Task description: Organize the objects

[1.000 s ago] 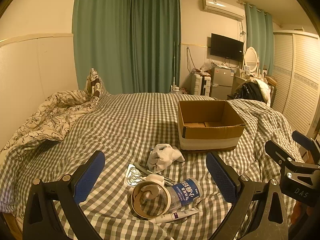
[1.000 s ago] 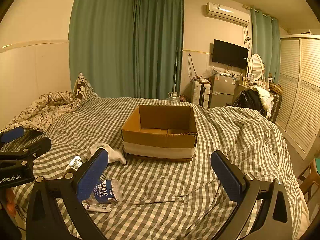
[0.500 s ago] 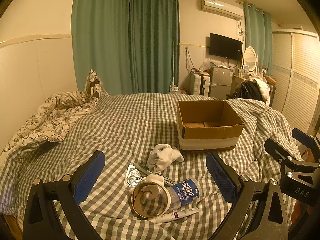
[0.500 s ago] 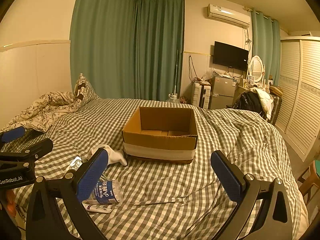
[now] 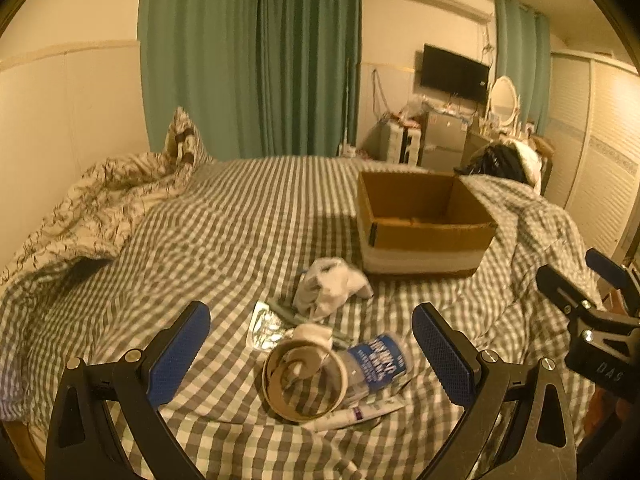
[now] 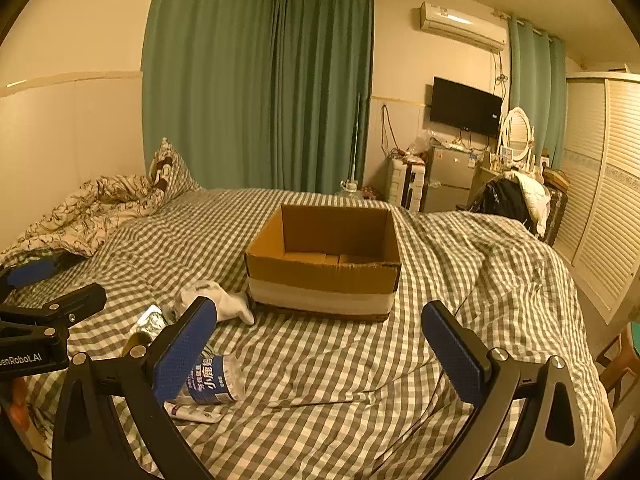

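Blue-padded fingers of the left gripper (image 5: 311,344) stand spread wide, empty, above a cluster of small items on the checked bed cover (image 5: 224,232). Nearest in the left wrist view lies a white tube (image 5: 360,414), touching the underside of a cardboard tape roll (image 5: 304,380) that stands on edge with its opening toward the camera. A plastic bottle with a blue label (image 5: 374,362) lies on its side against the roll's right. Just behind are a crumpled foil packet (image 5: 266,326) and a white sock (image 5: 330,286), bunched, with a thin dark rod-like item partly under it; its nature cannot be told. The right gripper (image 6: 319,344) is likewise spread wide and holds nothing; its left pad overlaps the bottle in its own view. Beyond the sock, almost touching it, sits the open cardboard box (image 6: 324,264), a pale band round its base. A rumpled patterned quilt (image 5: 92,208) lies at the far left. Green curtains (image 6: 256,88), a wall television (image 6: 466,106) and a louvred wardrobe (image 6: 608,184) close the background.
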Tool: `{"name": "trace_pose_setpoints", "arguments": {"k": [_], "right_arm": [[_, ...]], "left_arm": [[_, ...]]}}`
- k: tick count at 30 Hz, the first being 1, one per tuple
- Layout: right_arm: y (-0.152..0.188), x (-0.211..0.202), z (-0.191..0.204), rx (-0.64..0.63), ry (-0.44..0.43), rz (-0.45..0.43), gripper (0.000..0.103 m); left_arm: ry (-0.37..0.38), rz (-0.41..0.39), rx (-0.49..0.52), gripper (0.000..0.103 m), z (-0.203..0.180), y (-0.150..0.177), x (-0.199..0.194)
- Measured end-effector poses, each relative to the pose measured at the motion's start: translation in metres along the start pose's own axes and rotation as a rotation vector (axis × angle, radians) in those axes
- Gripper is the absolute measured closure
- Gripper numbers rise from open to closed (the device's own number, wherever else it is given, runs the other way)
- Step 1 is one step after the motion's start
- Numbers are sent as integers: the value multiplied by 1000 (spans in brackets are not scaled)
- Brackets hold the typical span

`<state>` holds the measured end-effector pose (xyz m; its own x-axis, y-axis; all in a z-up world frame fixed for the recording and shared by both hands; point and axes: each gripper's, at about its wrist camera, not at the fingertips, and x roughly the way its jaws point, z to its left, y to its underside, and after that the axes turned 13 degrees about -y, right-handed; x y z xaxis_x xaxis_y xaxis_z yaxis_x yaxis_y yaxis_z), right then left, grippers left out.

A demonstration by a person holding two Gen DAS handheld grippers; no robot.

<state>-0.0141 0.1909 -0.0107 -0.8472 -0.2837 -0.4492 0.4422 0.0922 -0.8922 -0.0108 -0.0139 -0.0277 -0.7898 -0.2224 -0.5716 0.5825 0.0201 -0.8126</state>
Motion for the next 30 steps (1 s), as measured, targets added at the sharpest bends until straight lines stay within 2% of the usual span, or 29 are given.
{"name": "trace_pose_setpoints", "arguments": {"k": [4,6,9,13,15,20,23,26,29,30], "right_arm": [[9,16,-5,6,-3,41,0],[14,25,-7,3,1,64,0],[23,39,-10,12,-9,101,0],[35,56,-10,15,-32,156,0],[39,63,-9,12,-40,179,0],[48,79,-8,9,-47,220,0],[53,88,-7,10,-49,244,0],[56,94,-5,5,-49,264,0],[56,95,-1,-3,-44,271,0],[56,95,0,-4,-43,273,0]], "left_arm": [[-13,54,29,0,-1,16,17],[-13,117,55,0,-1,29,32],[12,208,68,0,-4,43,55],[61,274,95,0,-14,57,75],[57,299,100,0,-16,63,87],[44,298,103,0,-16,64,106],[49,291,140,0,-23,64,116],[90,306,151,1,-25,66,128],[167,306,126,20,-21,65,125],[165,309,118,21,-20,65,124]]}}
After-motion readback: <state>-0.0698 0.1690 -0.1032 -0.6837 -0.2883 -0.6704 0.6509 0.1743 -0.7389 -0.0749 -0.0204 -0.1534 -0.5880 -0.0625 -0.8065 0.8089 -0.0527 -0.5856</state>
